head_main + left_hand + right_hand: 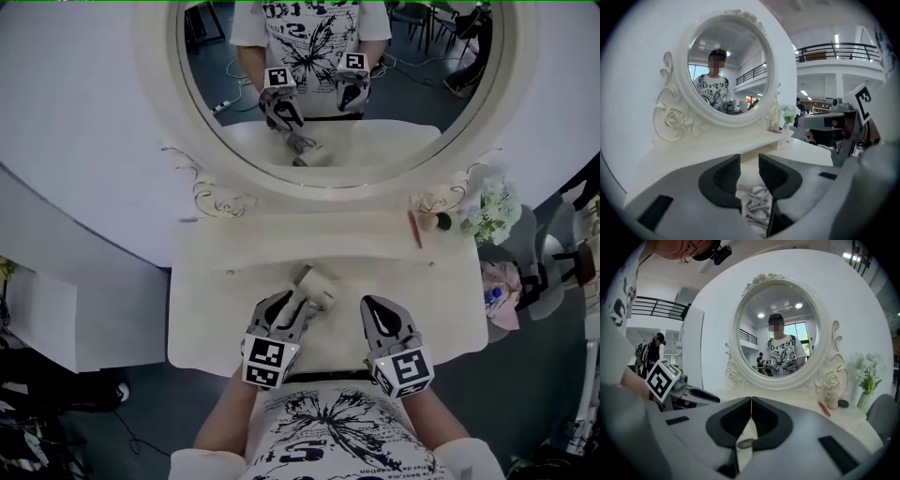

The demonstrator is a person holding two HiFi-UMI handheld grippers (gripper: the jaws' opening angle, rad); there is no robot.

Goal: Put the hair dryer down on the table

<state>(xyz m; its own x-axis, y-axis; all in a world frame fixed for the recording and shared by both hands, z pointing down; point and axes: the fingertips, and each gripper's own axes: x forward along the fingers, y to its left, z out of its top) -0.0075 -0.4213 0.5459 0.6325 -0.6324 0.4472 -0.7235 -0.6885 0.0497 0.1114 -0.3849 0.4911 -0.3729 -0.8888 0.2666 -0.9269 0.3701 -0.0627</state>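
Note:
A white hair dryer [317,287] lies on the cream vanity table [211,323], its handle running back toward me. My left gripper [287,309] sits over that handle. In the left gripper view its jaws [749,164] stand apart with a clear gap, and the dryer's grey coiled cord [754,206] shows below them. No pad is seen pressing on anything. My right gripper [373,305] rests just right of the dryer. Its jaws [751,401] are shut tip to tip with nothing between them, and the dryer's white body and round grille [745,442] show underneath.
A large oval mirror [337,84] stands at the back of the table. On the raised shelf at the right are a pink stick [414,228], a small jar [429,222] and white flowers [492,211]. The table's front edge is close to my body.

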